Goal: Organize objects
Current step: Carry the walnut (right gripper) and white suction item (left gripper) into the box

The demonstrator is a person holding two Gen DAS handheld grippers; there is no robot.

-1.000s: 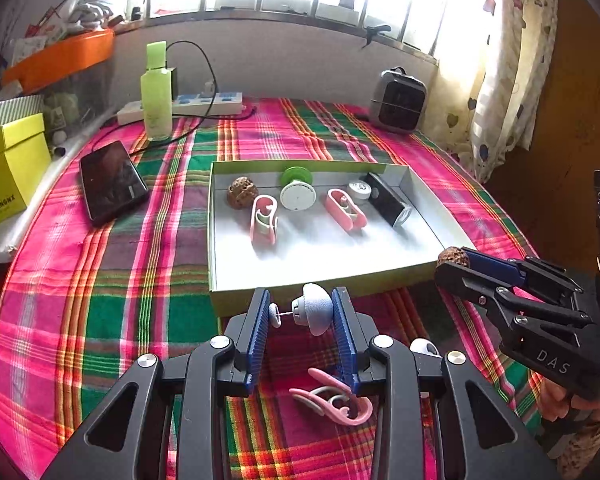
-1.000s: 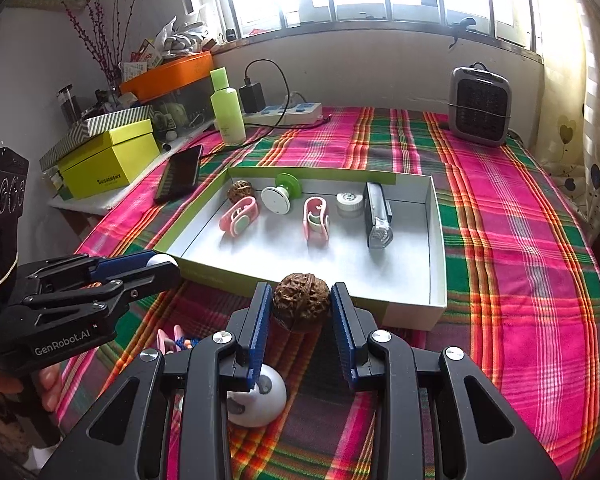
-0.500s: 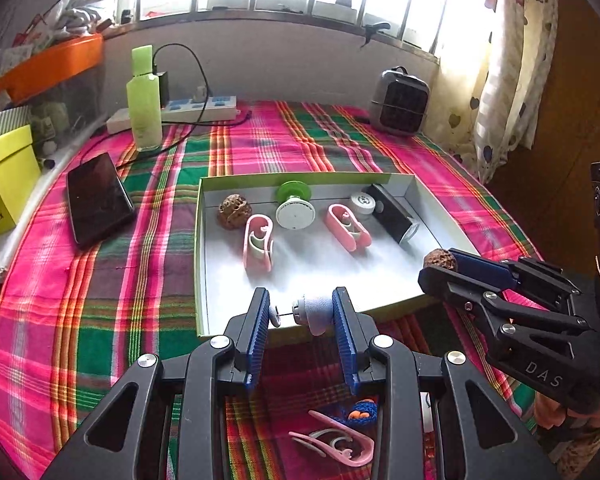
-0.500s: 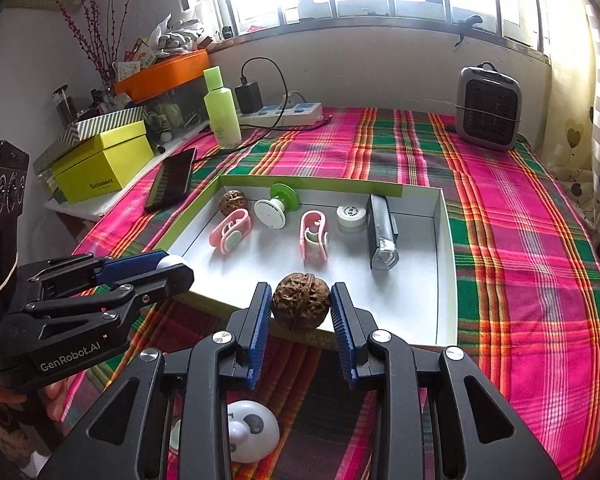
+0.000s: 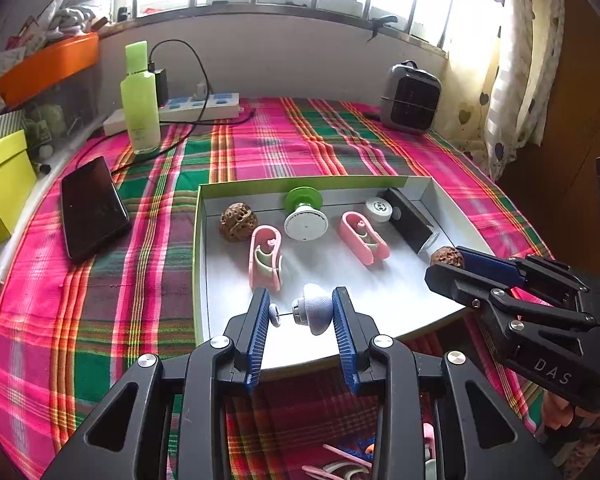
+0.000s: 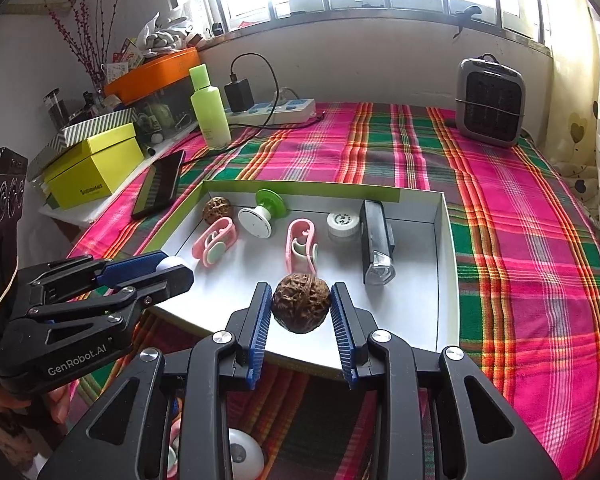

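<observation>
Left wrist view shows your left gripper (image 5: 300, 314) clamped on a small white mushroom-shaped knob (image 5: 315, 312) above the near part of the white tray (image 5: 440, 196), and loose pink clips (image 5: 336, 466) lying below on the plaid cloth (image 5: 100, 320). Right wrist view shows your right gripper (image 6: 300, 312) clenched on a walnut (image 6: 301, 308) over the tray's near edge, plus a white ball (image 6: 242, 454) on the cloth underneath.
</observation>
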